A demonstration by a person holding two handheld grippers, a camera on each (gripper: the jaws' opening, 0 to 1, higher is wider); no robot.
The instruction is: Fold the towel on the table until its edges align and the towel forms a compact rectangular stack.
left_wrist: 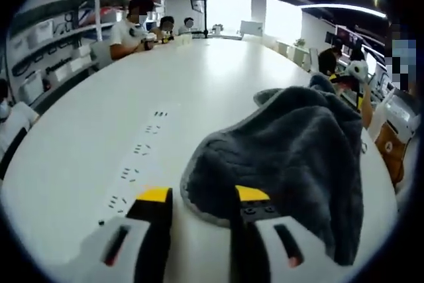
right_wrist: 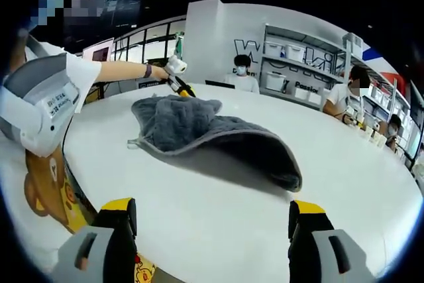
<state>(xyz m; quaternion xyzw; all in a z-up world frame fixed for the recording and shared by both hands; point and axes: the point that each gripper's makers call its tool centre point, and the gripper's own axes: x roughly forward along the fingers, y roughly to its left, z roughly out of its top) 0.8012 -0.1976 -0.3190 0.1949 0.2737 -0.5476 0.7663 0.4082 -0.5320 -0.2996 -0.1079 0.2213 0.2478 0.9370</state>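
We are early in the fold: the grey towel (right_wrist: 215, 138) lies rumpled on the white table (right_wrist: 218, 230). Our left gripper (left_wrist: 202, 207) and right gripper (right_wrist: 211, 220) seem spread and empty; next, pinch an edge.

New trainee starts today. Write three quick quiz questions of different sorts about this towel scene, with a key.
1. True or false: the towel lies flat and neatly folded on the table.
2. In the left gripper view, where is the left gripper relative to the towel? A) at its near edge B) far across the table C) under the table
3. Fill in: the right gripper has its jaws ____.

Key: 1 false, it is rumpled; 2 A; 3 open, holding nothing.
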